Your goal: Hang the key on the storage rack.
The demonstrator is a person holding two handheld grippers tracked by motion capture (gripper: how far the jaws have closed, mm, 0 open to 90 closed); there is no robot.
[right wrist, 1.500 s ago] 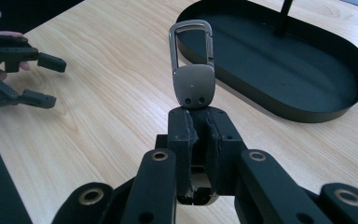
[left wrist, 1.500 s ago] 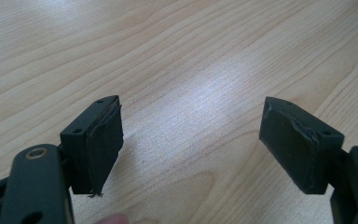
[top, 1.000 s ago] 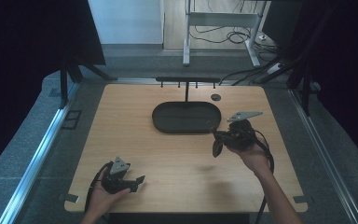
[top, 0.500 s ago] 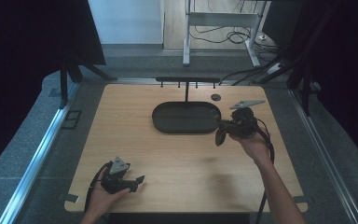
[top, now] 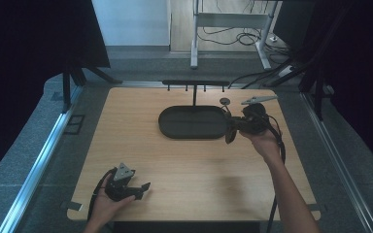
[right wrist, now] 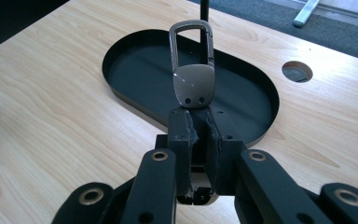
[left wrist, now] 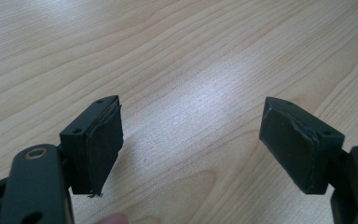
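My right gripper hovers at the right end of a black oval tray, held in a hand that comes in from the lower right. In the right gripper view its jaws are shut on a grey metal keyring clip, whose loop points up over the tray. My left gripper rests on the wooden table near the front left edge. In the left gripper view it stands open, with bare table between its pads.
Behind the tray a thin black post carries a bar with small hooks. A round cable hole sits in the table just right of the tray's far end. Dark curtains flank the table.
The right hand has carried the gripper and clip away from the person, up against the tray's right end. The left gripper has stayed put.
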